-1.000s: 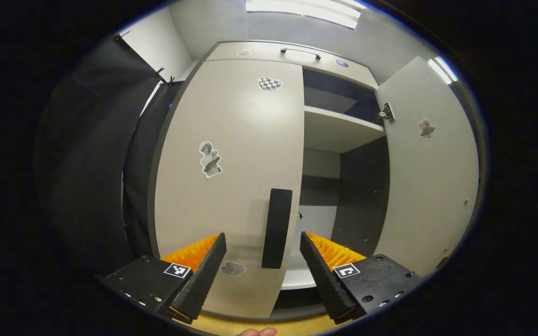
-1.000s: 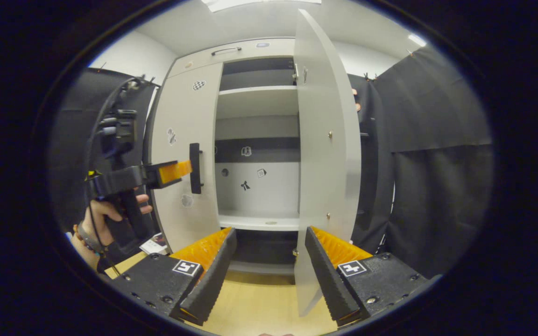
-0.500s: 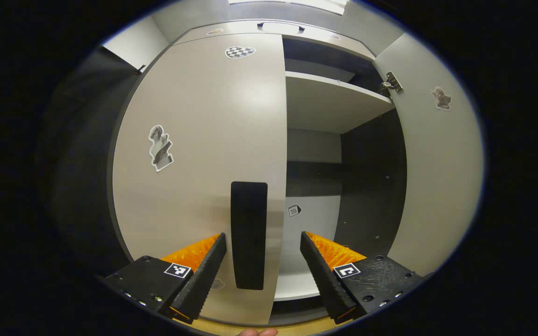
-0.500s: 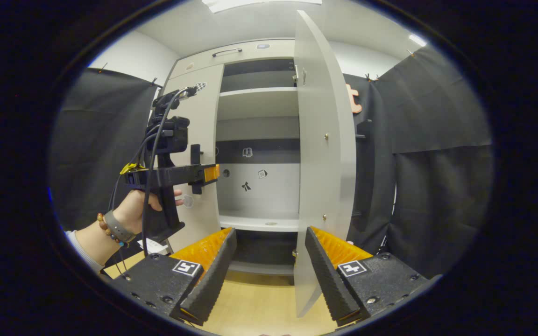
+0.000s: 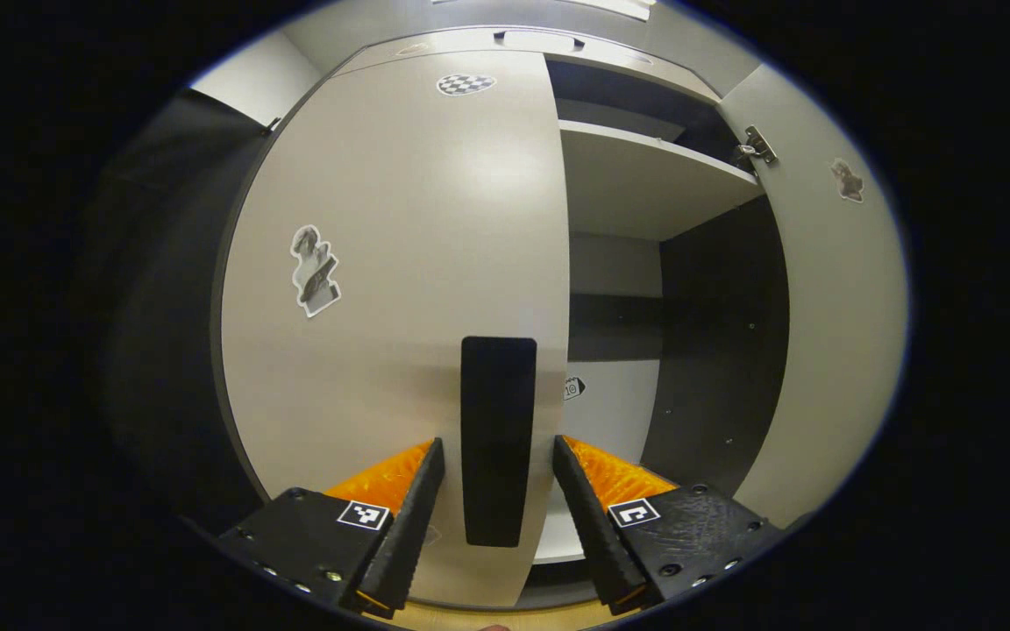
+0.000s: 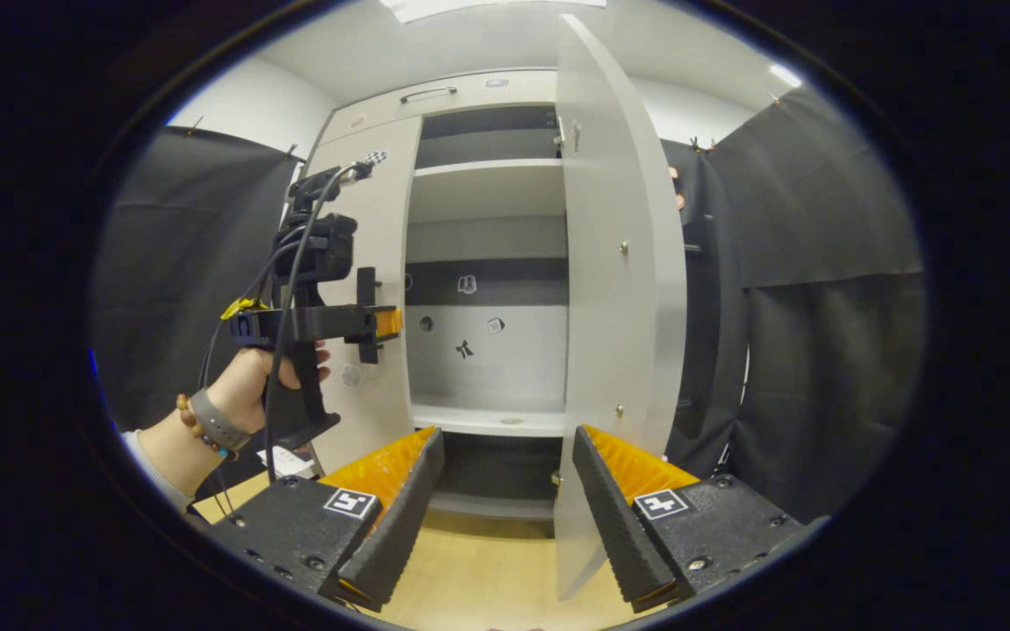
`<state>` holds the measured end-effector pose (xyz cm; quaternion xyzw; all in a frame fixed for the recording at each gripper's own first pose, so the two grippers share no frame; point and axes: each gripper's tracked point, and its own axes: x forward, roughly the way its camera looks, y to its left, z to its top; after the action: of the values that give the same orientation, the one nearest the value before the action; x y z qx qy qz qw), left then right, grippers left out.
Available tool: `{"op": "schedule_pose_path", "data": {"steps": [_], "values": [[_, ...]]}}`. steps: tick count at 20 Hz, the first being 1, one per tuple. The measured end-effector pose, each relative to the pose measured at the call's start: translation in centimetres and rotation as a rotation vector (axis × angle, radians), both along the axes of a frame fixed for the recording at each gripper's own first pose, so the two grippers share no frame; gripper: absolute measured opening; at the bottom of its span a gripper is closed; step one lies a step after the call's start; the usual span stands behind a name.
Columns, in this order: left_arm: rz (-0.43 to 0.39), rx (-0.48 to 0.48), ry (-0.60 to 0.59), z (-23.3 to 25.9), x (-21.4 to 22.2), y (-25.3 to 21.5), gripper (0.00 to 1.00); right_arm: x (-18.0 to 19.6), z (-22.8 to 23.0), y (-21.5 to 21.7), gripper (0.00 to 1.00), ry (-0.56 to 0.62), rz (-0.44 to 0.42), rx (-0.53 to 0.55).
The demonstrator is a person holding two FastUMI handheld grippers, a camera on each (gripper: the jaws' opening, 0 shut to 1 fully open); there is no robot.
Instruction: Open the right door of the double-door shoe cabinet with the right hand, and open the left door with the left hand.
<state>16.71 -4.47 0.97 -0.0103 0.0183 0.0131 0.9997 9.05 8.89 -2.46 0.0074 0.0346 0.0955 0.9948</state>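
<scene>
The pale shoe cabinet's left door (image 5: 400, 263) is closed, with a black vertical handle (image 5: 498, 421) near its inner edge. My left gripper (image 5: 496, 443) is open and straddles the handle's lower part, one finger on each side with small gaps. In the right gripper view the left gripper (image 6: 378, 322), held by a hand (image 6: 251, 386), reaches the handle (image 6: 366, 302) on the left door (image 6: 369, 219). The right door (image 6: 615, 289) stands swung open, edge toward me. My right gripper (image 6: 505, 438) is open and holds nothing, back from the cabinet.
Inside the cabinet are a pale upper shelf (image 6: 487, 188), a dark band and a lower shelf (image 6: 487, 416). The open right door (image 5: 829, 307) bounds the opening. Black cloth (image 6: 821, 263) hangs on both sides. Light wooden floor (image 6: 487, 570) lies below.
My left gripper has moved in on the left door's handle, and its fingers have narrowed slightly around it. The right gripper has barely moved.
</scene>
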Motion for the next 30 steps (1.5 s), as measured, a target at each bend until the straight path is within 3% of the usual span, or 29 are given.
{"op": "schedule_pose_path", "data": {"steps": [4,9,14,20,30], "values": [[-0.016,-0.018,0.016,-0.4,-0.2,0.6,0.63,0.3,0.0,0.2,0.92,0.001,0.002,-0.004],[-0.073,-0.013,0.0,-0.4,-0.2,0.0,0.05,0.5,-0.4,0.2,0.92,0.009,-0.005,-0.007],[-0.098,0.0,0.013,-0.4,-1.3,0.0,0.02,0.6,-0.6,0.0,0.93,0.015,-0.02,0.0],[-0.158,0.021,0.031,0.2,-6.0,0.7,0.02,0.5,-1.2,-0.2,0.92,0.036,-0.045,0.007],[-0.108,0.064,0.019,0.3,-11.9,5.9,0.02,0.3,-1.2,-0.1,0.92,0.032,-0.058,0.013]]}}
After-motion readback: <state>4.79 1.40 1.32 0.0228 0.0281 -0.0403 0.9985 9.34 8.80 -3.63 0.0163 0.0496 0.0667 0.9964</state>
